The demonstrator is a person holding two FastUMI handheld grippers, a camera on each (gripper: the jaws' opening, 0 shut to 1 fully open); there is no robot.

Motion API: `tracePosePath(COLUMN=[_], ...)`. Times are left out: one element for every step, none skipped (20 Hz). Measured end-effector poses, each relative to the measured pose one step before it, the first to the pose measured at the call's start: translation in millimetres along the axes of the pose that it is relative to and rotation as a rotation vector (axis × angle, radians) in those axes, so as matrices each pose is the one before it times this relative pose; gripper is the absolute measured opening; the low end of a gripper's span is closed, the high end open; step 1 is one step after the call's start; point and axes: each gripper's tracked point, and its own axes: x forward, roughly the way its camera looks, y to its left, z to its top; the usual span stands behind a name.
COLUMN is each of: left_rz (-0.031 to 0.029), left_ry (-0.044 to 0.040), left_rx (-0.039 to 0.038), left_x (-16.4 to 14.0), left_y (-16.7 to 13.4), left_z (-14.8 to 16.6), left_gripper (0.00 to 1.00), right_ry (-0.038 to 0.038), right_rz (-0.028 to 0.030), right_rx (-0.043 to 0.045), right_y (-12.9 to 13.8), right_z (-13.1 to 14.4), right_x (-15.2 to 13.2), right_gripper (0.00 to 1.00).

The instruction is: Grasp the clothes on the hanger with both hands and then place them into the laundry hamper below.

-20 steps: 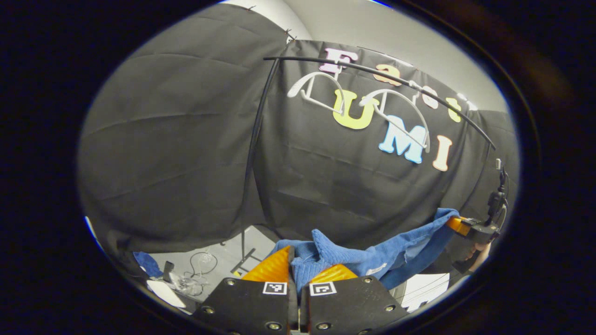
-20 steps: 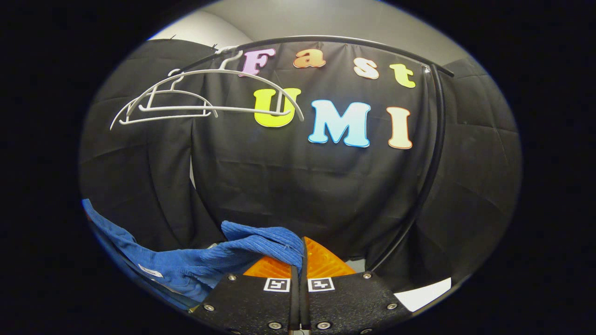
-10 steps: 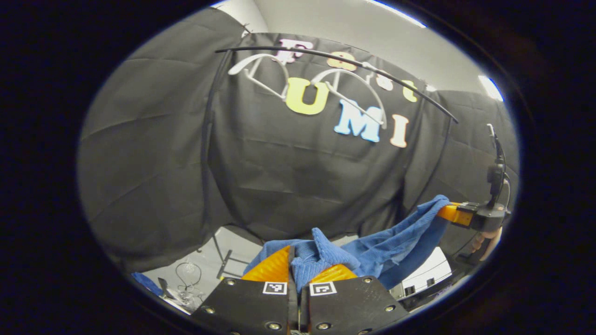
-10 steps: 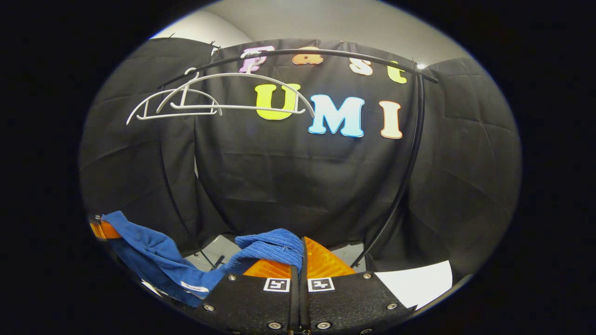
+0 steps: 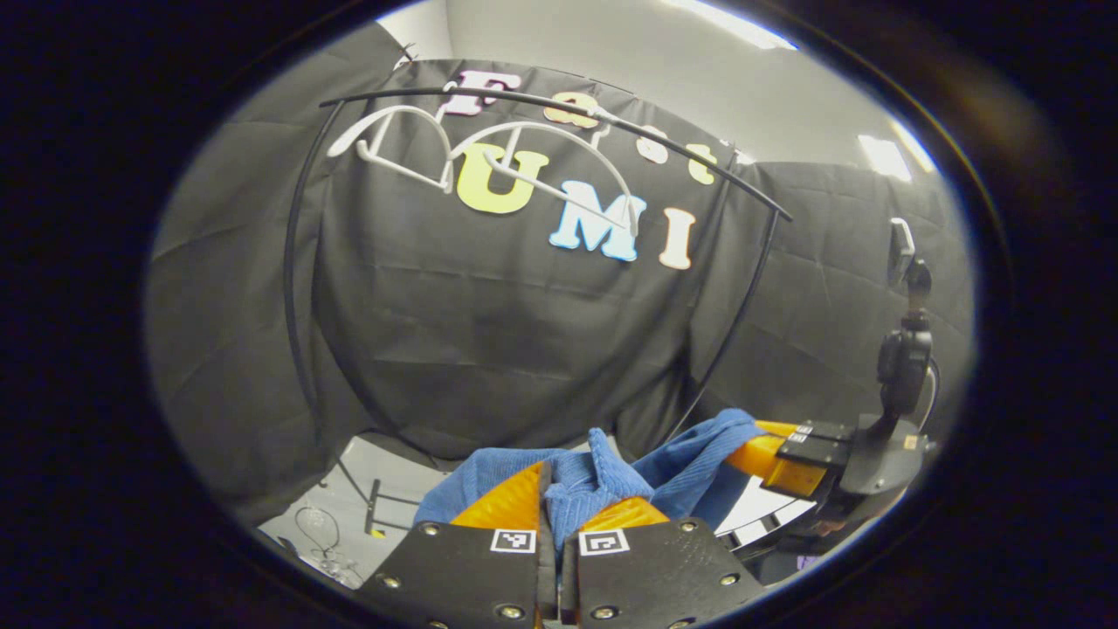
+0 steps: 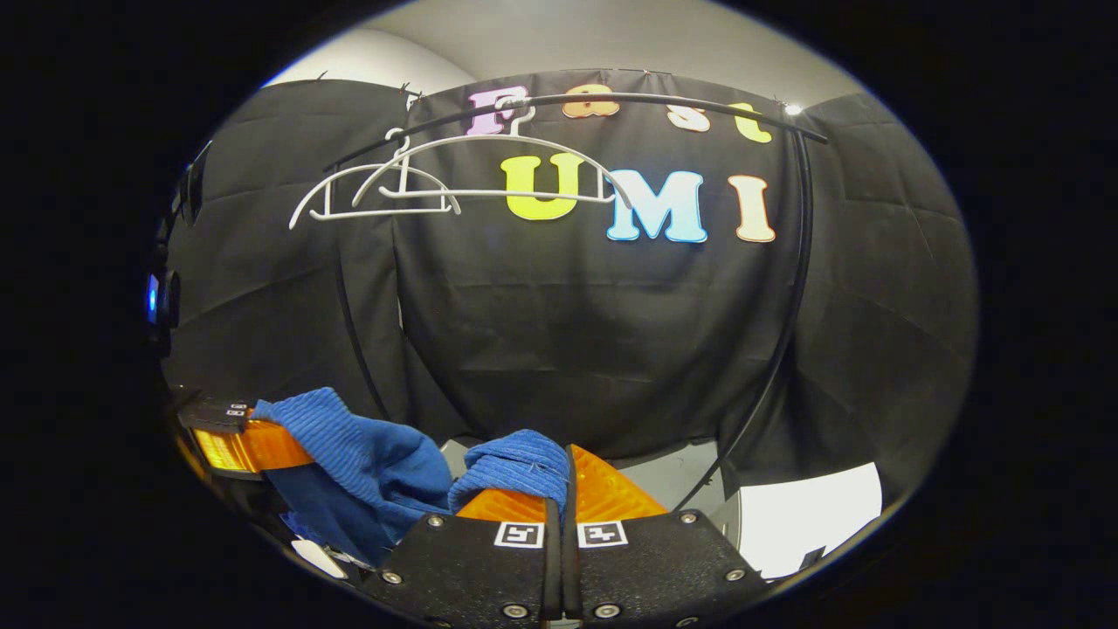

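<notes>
A blue ribbed garment (image 5: 603,476) hangs between both grippers, well below the rail. My left gripper (image 5: 559,511) is shut on one bunched end of it. My right gripper (image 6: 563,489) is shut on the other end of the blue garment (image 6: 367,450), which sags to the left. In the left gripper view the right gripper (image 5: 769,454) stands close at the lower right, cloth in its fingers. The left gripper (image 6: 249,441) appears at the lower left of the right gripper view. Two bare white hangers (image 6: 437,175) hang on the black rail (image 6: 611,96). The hamper is hidden.
The black rail (image 5: 541,100) bends down into uprights on both sides, with the white hangers (image 5: 489,162) near its left end. Grey floor with a stand foot and cables (image 5: 349,515) lies below. A white sheet (image 6: 803,515) lies at the lower right.
Both grippers have drawn closer together, so the garment between them now hangs slack and bunched. The rail and hangers sit farther off in both views.
</notes>
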Motion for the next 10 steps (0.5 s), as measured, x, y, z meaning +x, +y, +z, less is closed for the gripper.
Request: tracePosePath(left_rz=[0.00048,0.00767,0.00578,0.00152,0.00588,0.01212,0.01384,0.01549,0.01549,0.01905], left_ry=[0.01245,0.01917,0.01544,0.01802,0.01214,0.01213,0.01245,0.01661,0.01609,0.01652], left_rx=[0.00749,0.00232,-0.00984,-0.01796,-0.01023,-0.00651,-0.00213,-0.00200,-0.00176,-0.00073], left_x=[6.97,4.49,4.39,5.19,3.92,4.08,3.46,8.39,6.86,7.39], left_y=[0.75,3.39,2.25,-0.66,3.10,6.52,4.85,4.80,5.63,5.88], left_z=[-1.69,-4.53,-3.48,-4.63,-4.02,-5.69,-5.27,-6.44,-4.80,-5.59], left_gripper=[0.03,0.02,0.01,0.02,0.03,0.03,0.03,0.03,0.01,0.01], right_ry=[0.01350,0.01883,0.01565,0.01104,0.01600,0.01965,0.01698,0.01969,0.03201,0.03500], right_rz=[-0.00153,-0.00437,-0.00481,-0.00229,0.00060,0.00022,-0.00212,-0.00175,0.00130,-0.00228], right_rx=[0.00809,0.00525,-0.00069,0.00130,0.00430,0.00717,0.00854,0.01012,0.01471,0.01477], right_y=[-0.35,-1.49,-1.46,-0.29,0.96,-0.08,1.04,-8.05,2.61,1.06], right_z=[-7.25,-7.19,-6.09,-4.69,-6.83,-6.99,-6.66,-0.14,-7.34,-7.93], right_x=[3.14,3.47,2.67,2.37,2.71,3.73,3.93,8.41,6.42,5.05], right_gripper=[0.00,0.00,0.00,0.00,0.00,0.00,0.00,0.00,0.00,0.00])
